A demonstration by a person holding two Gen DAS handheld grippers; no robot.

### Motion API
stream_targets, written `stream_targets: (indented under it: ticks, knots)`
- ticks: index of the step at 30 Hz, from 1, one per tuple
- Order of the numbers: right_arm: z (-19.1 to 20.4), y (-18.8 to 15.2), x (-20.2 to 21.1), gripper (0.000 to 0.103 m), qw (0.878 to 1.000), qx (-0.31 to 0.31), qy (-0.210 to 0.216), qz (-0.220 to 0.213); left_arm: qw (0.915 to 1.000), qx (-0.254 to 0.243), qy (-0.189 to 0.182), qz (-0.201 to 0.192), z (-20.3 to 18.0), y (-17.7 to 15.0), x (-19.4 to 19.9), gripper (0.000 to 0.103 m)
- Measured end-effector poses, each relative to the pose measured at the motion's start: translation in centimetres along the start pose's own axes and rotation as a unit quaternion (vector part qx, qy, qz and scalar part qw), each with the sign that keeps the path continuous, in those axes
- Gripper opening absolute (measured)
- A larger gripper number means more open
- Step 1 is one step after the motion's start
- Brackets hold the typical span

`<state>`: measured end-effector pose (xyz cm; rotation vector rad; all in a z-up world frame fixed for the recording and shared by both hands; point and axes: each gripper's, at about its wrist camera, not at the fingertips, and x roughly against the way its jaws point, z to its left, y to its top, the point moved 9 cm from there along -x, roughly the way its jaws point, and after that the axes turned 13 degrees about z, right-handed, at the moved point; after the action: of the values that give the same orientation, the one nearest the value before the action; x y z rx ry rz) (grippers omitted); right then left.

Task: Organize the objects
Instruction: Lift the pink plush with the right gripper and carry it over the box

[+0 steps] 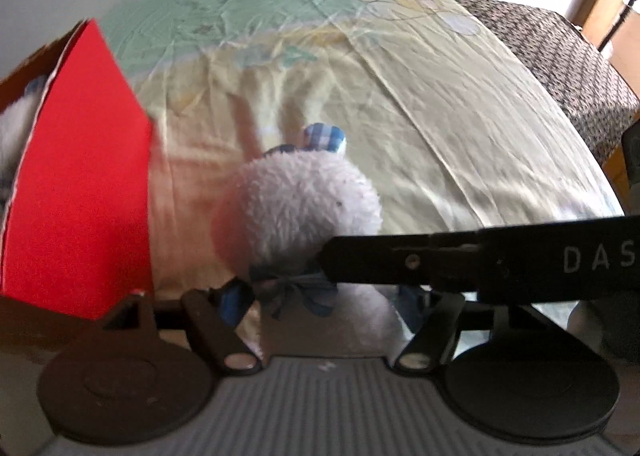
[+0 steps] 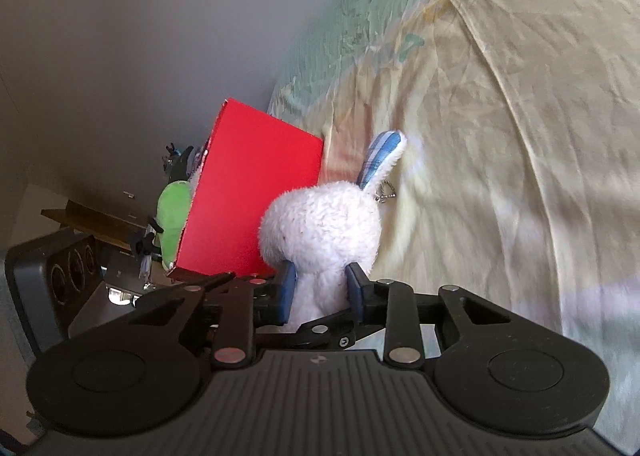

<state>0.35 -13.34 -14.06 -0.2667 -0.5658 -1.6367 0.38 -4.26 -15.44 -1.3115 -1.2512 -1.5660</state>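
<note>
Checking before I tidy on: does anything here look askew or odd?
Both grippers are on one toy: the right gripper pinches the white plush bunny low on its body, and the left gripper straddles it too. The red box stands tilted on the bedsheet.

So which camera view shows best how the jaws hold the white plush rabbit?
The right wrist view: the right gripper has its blue pads pressed into both sides of the white plush rabbit, unobstructed. The left wrist view shows the rabbit blurred, with the right gripper's black arm crossing in front and the left grip hidden.
</note>
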Motion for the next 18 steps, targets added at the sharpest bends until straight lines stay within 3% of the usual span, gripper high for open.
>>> stream_targets:
  ticks: [18]
  knots:
    - [5.1, -0.4, 1.9, 0.032, 0.997, 0.024, -0.015, -0.076, 0.9961, -0.058, 0.002, -0.067, -0.4, -0.2, 5.3, 0.071]
